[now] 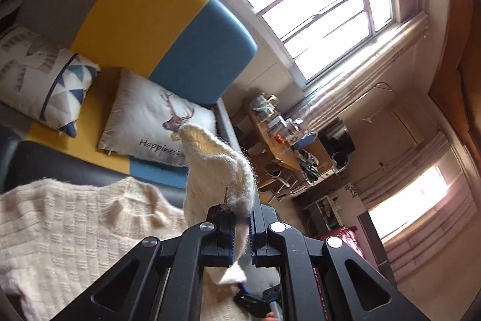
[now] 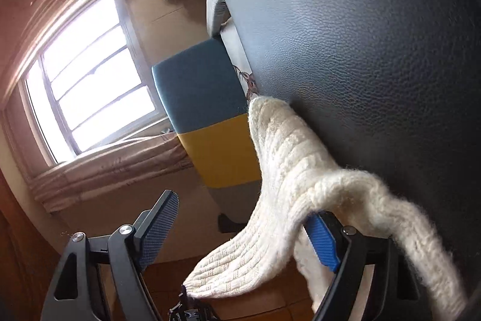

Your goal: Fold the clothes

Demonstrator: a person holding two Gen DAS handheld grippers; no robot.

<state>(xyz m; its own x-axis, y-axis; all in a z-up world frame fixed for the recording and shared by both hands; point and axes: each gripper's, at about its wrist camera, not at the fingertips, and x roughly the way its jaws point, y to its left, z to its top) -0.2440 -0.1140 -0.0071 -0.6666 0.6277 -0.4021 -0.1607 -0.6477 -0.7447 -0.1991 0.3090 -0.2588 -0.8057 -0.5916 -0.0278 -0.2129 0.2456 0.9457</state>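
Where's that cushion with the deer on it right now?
In the left wrist view, the deer cushion lies on the sofa, beside the triangle-patterned cushion and behind the cream sweater.

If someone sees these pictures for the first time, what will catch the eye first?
Probably the cream knitted sweater: the left gripper is shut on a fold of it, and it drapes over one finger of the open right gripper. Behind are the yellow-and-blue sofa back and the bright window.

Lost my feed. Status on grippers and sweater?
Left gripper shut on sweater. Right gripper open, sweater draped over one finger. Nothing in the way.
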